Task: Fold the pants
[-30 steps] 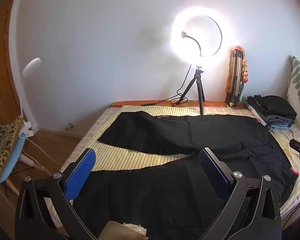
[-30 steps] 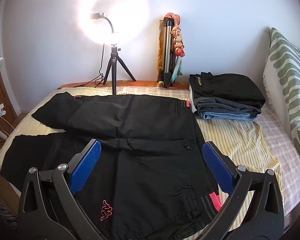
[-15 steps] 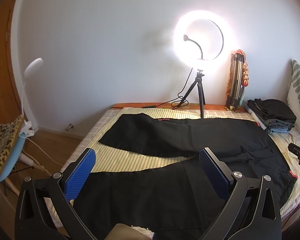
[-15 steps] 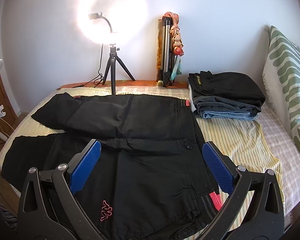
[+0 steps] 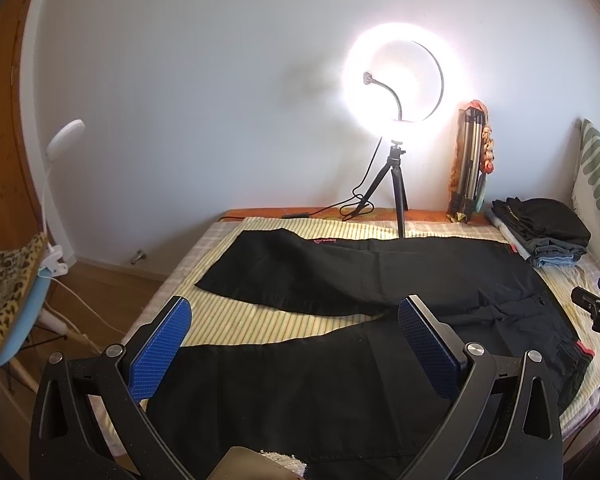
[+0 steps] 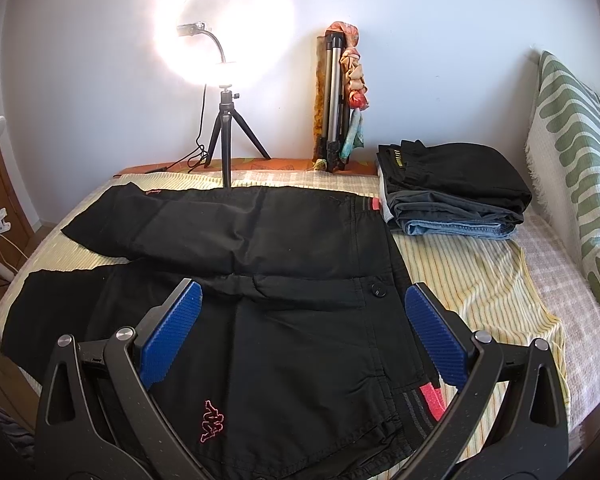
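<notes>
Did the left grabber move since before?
Yes. The left gripper pulled back: the ring light looks lower and more of the pants shows.

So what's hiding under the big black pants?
Under the black pants lies a yellow striped sheet, peeking out between the legs and beside the waist, on a checked bed cover. Whatever lies directly beneath the fabric is covered.

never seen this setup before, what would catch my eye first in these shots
The glowing ring light on its small tripod at the far edge of the bed, against the wall, grabs attention first. Next, the black pants spread flat across the striped bedcover, legs apart, with both open grippers, left gripper and right gripper, above them. A stack of folded clothes sits far right.
</notes>
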